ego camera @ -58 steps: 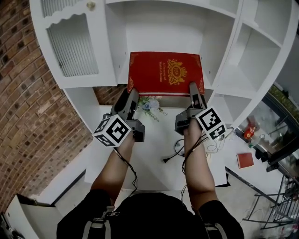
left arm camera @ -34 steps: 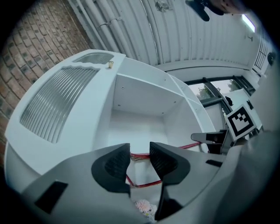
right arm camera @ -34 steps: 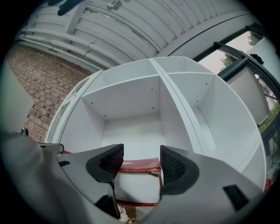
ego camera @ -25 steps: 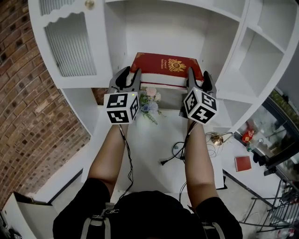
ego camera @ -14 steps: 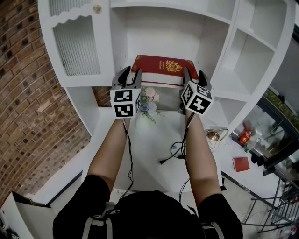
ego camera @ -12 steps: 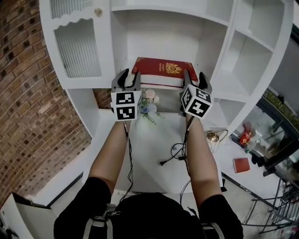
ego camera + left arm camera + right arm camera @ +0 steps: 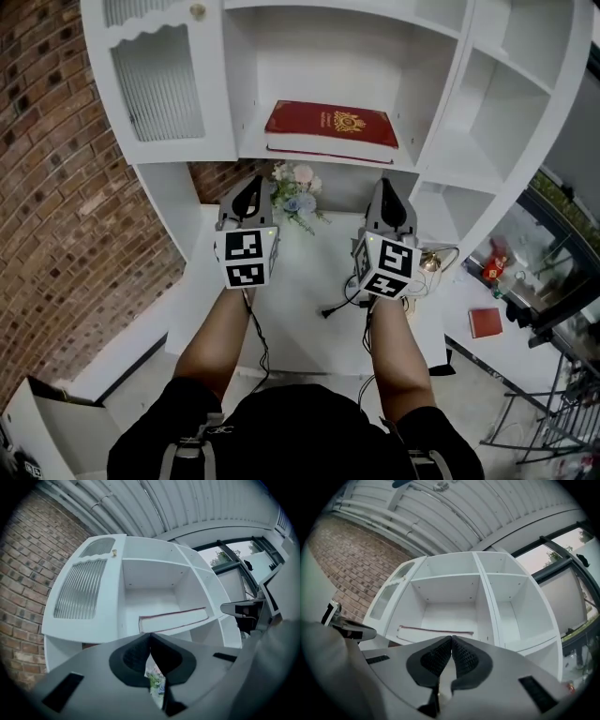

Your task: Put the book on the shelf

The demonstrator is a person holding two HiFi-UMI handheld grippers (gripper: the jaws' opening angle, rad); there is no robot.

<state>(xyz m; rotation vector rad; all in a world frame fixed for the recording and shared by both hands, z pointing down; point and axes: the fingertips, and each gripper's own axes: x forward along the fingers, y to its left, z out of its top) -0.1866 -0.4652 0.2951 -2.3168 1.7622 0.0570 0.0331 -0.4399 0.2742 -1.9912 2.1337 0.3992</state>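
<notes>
The red book (image 7: 331, 124) with a gold crest lies flat on the middle shelf (image 7: 251, 147) of the white cabinet, and nothing touches it. My left gripper (image 7: 248, 190) hangs below and in front of the shelf's left part, shut and empty. My right gripper (image 7: 389, 190) hangs below the shelf's right part, also shut and empty. In the left gripper view the book (image 7: 173, 619) shows edge-on above the closed jaws of the left gripper (image 7: 149, 637). In the right gripper view the book (image 7: 436, 632) is a thin strip just above the right gripper (image 7: 452, 640).
A small bunch of flowers (image 7: 295, 197) stands on the white surface between the grippers. A black cable (image 7: 342, 305) trails below them. A ribbed cabinet door (image 7: 155, 89) and a brick wall (image 7: 56, 187) are at the left. A small red book (image 7: 485, 322) lies at the lower right.
Both grippers have let go of the book's front corners, drawn back and down from the shelf, and closed their jaws. The book stays flat on the shelf.
</notes>
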